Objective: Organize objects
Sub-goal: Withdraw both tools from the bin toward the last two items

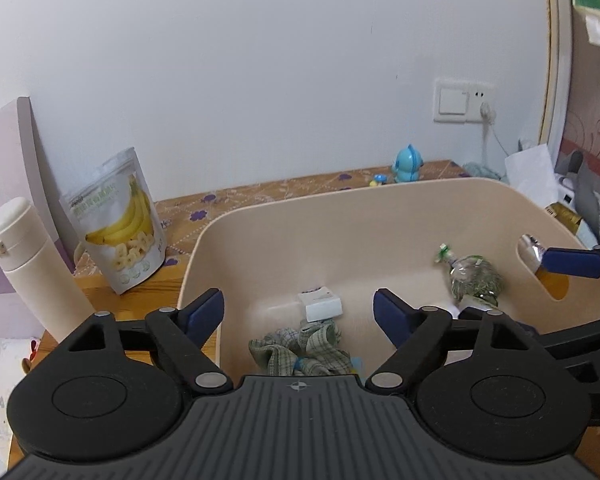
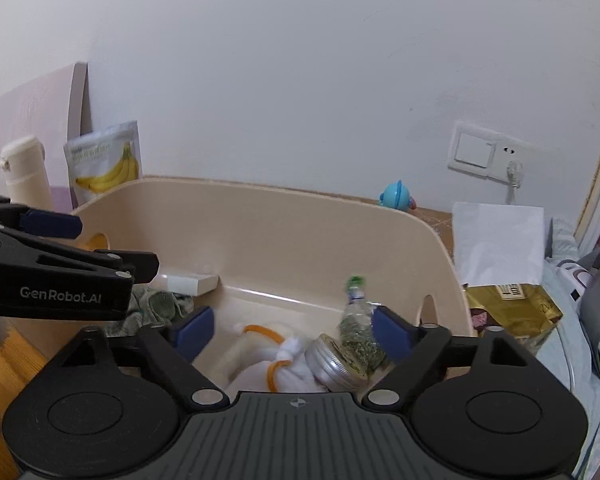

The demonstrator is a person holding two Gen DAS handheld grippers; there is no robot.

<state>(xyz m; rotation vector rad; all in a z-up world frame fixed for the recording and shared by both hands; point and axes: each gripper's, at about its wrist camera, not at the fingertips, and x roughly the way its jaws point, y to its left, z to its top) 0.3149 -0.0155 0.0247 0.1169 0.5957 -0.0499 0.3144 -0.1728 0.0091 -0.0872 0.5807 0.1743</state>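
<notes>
A beige plastic bin (image 1: 284, 208) (image 2: 260, 200) stands on the wooden table. In it lie a small white box (image 1: 320, 303) (image 2: 192, 282), a green checked cloth (image 1: 296, 346) (image 2: 160, 306), a clear bottle of green herbs (image 1: 474, 278) (image 2: 356, 330), a round metal tin (image 2: 334, 364) and a white cloth bundle with orange bands (image 2: 284, 356). My left gripper (image 1: 298, 312) hangs open over the bin's left part, above the cloth and box. My right gripper (image 2: 292, 332) is open above the bundle, with the bottle beside its right pad (image 2: 392, 334). Neither holds anything.
Left of the bin stand a banana-chip pouch (image 1: 120, 224) and a white flask (image 1: 32, 264). A blue toy (image 1: 408, 164) sits at the back by the wall. On the right lie a gold bag (image 2: 512, 308) and white paper (image 2: 500, 236).
</notes>
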